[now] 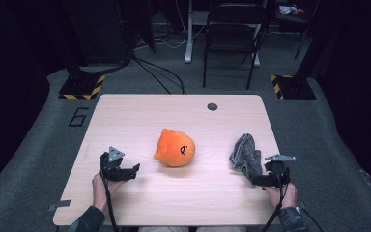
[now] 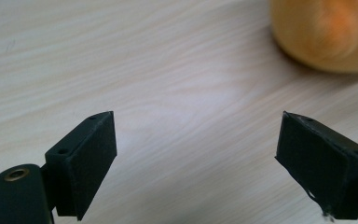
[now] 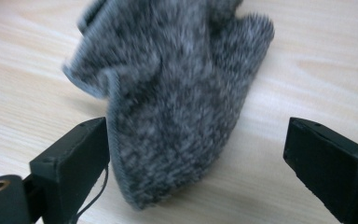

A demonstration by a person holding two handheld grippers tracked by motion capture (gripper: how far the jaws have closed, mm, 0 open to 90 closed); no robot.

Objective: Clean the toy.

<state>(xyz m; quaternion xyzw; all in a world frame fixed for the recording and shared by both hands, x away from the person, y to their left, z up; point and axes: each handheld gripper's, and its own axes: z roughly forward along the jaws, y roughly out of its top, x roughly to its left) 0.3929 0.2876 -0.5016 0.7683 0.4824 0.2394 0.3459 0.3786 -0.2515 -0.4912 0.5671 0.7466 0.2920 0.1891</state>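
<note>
The table (image 1: 140,108) carries everything, its pale wood top bare apart from two soft things and a small dark grommet (image 1: 212,107) near its far edge. The orange plush toy (image 1: 175,148) sits at about the middle of the top, resting on its rounded body with its stitched face turned toward the right edge, well clear of both hands, so either could reach it without crossing the other. The grey fuzzy cloth (image 1: 246,154) lies crumpled close to the right edge, toward the near corner, heaped rather than spread, which gives it raised folds to pinch.

The right gripper (image 1: 265,181) rests just before that cloth with its jaws wide apart; in the right gripper view the cloth's near tip lies between them, brushing the left-hand pad while the other stands clear, so nothing is clamped. This looks like a lined-up approach to the cloth. The left gripper (image 1: 130,171) lies low near the left edge, aimed at the toy, jaws likewise spread over bare wood, holding nothing.
</note>
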